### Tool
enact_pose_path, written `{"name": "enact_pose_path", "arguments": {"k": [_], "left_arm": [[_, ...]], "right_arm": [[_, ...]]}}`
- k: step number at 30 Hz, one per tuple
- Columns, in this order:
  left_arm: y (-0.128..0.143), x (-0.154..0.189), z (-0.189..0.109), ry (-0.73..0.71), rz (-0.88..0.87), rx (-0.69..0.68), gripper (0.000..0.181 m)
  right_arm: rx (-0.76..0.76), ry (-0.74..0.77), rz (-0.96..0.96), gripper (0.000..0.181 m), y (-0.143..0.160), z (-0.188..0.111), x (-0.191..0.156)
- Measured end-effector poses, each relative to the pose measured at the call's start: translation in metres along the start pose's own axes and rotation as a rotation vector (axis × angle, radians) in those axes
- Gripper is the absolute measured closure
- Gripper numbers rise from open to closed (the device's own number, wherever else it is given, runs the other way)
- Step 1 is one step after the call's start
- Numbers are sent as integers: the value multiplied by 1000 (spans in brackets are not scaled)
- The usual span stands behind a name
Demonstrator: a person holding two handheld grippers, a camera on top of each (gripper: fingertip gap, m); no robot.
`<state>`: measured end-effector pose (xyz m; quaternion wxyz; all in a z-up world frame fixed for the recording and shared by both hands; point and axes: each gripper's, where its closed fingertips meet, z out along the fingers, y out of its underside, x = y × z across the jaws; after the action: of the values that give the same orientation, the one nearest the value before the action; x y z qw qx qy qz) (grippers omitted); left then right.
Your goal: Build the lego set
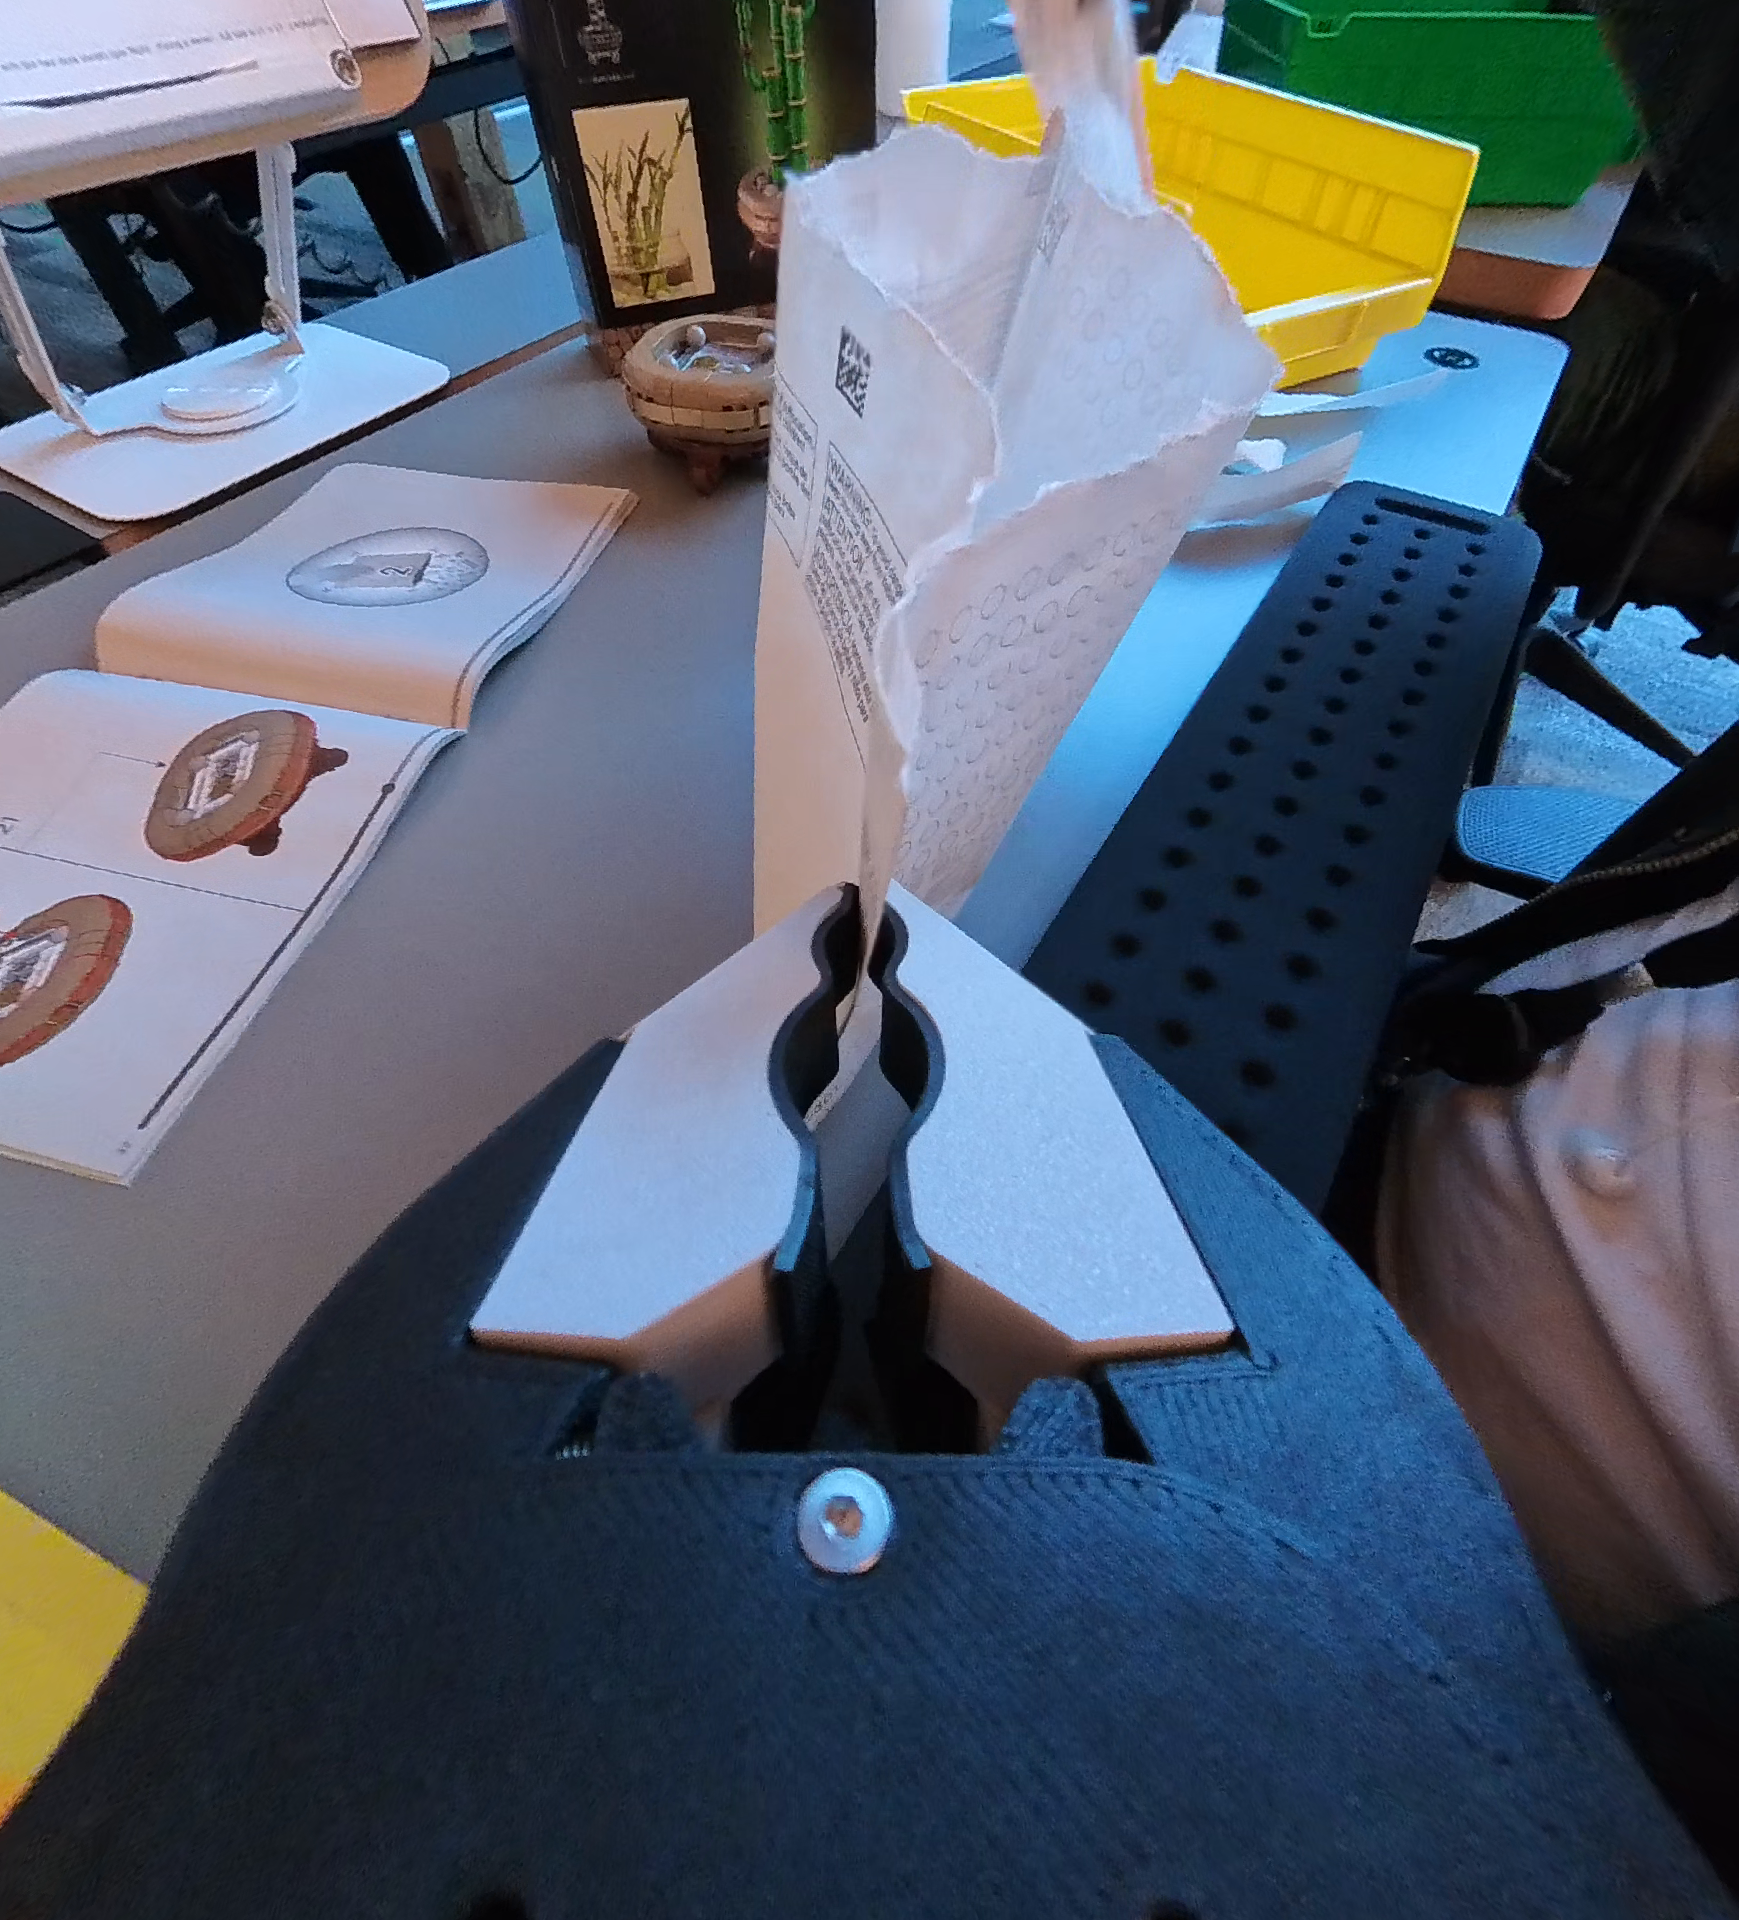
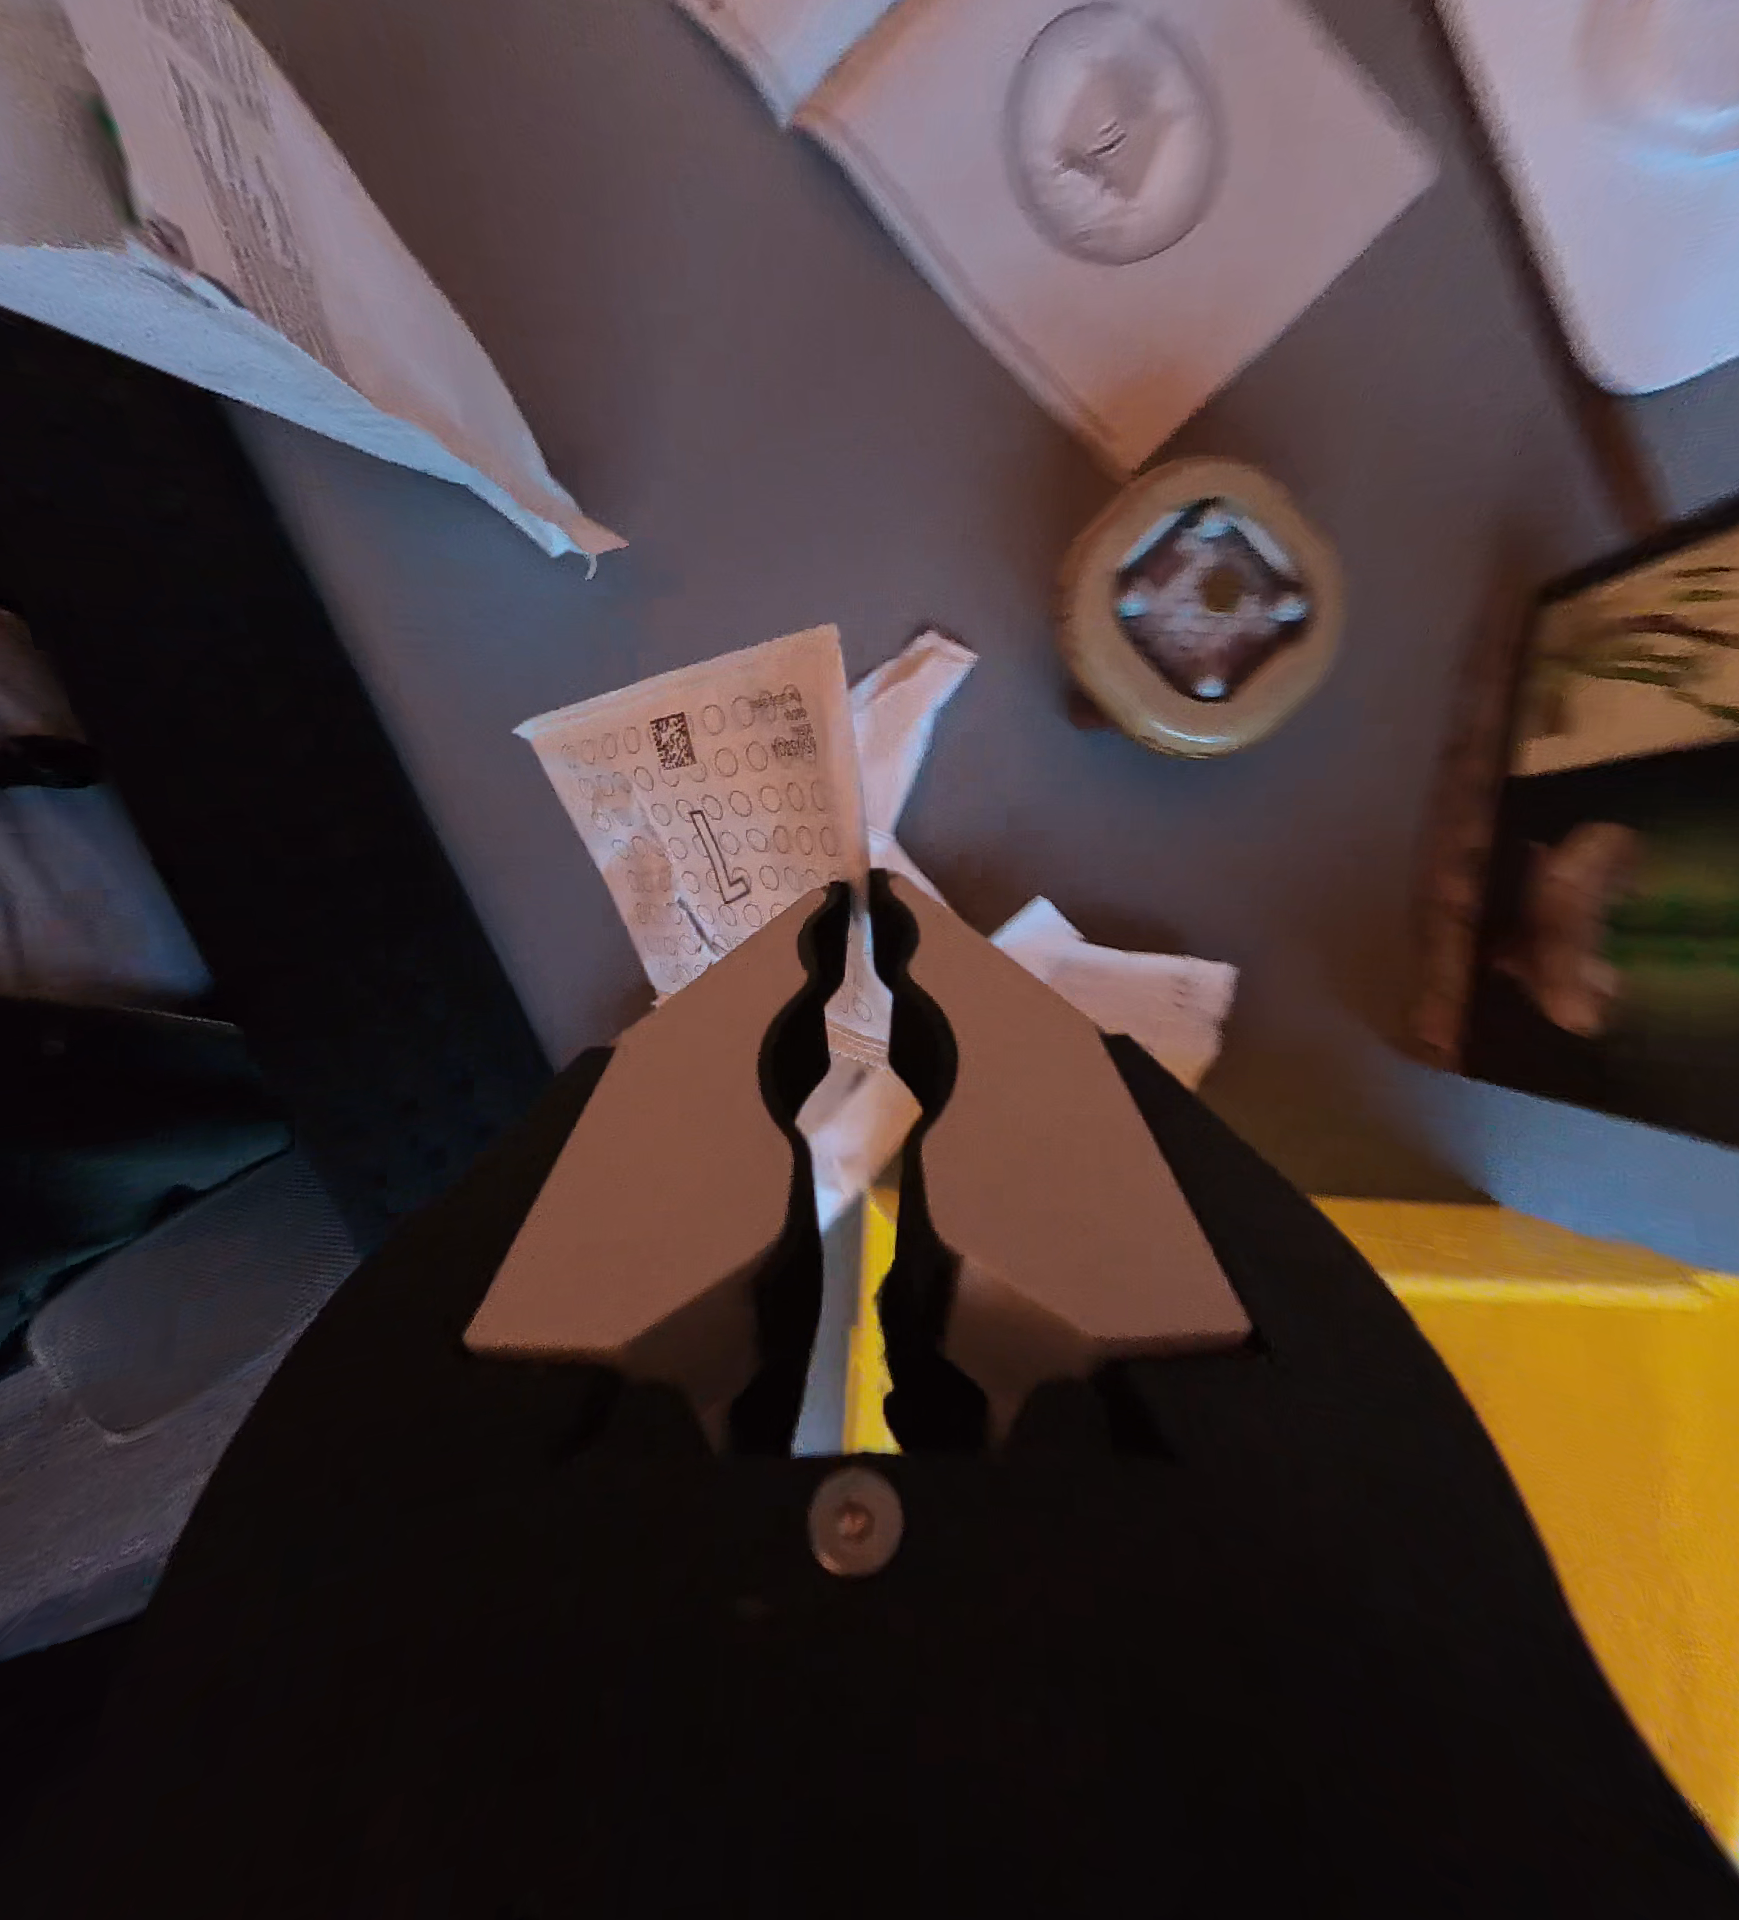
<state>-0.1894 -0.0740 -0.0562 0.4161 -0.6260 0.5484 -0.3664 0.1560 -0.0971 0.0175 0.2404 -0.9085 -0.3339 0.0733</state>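
Note:
My left gripper (image 1: 870, 914) is shut on the bottom edge of a torn-open white paper parts bag (image 1: 906, 499) and holds it upright above the grey table (image 1: 553, 852). A torn strip of it runs up out of view. My right gripper (image 2: 860, 883) is shut on a torn piece of white printed bag paper (image 2: 699, 790), high over the table and looking down. The big bag shows at the upper left of the right wrist view (image 2: 325, 343). The round tan and brown lego pot (image 1: 699, 384) stands on the table, also seen from above (image 2: 1203, 608).
An open instruction booklet (image 1: 169, 883) lies at the left, a white stand (image 1: 200, 405) behind it. The dark set box (image 1: 657, 156) stands behind the pot. A yellow bin (image 1: 1280, 208), a green bin (image 1: 1416, 83) and paper scraps (image 1: 1291, 457) are at the right. A black perforated chair part (image 1: 1280, 779) borders the table.

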Motion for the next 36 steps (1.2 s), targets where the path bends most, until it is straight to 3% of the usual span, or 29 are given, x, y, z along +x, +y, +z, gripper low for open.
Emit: {"name": "enact_pose_path", "arguments": {"k": [3, 6, 9, 12, 15, 17, 20, 21, 29, 36], "left_arm": [[0, -2, -1, -15, 5, -12, 181], [0, -2, 0, -25, 27, -23, 181], [0, 0, 1, -16, 36, -23, 181], [-1, 1, 3, -2, 52, -19, 181], [0, 14, 8, 29, 116, -23, 181], [2, 20, 9, 39, 153, -22, 181], [3, 21, 8, 37, 147, -8, 181], [4, 19, 5, 28, 133, -3, 181], [2, 4, -2, -11, 62, 38, 181], [0, 7, -2, 13, 36, 48, 181]], "right_arm": [[-93, -119, 37, 178, 8, 64, -15], [-90, -150, 81, 170, 11, 104, -15], [34, -25, 0, 138, -1, 105, -5], [307, -127, -209, 120, -41, 87, -66], [380, -121, -442, 109, -56, 95, -116], [391, -115, -527, 117, -63, 106, -134], [413, -172, -584, 166, -69, 114, -156], [421, -185, -591, 172, -71, 113, -161], [436, -151, -652, 181, -71, 107, -183], [465, -163, -551, 181, -63, 103, -169]]}}
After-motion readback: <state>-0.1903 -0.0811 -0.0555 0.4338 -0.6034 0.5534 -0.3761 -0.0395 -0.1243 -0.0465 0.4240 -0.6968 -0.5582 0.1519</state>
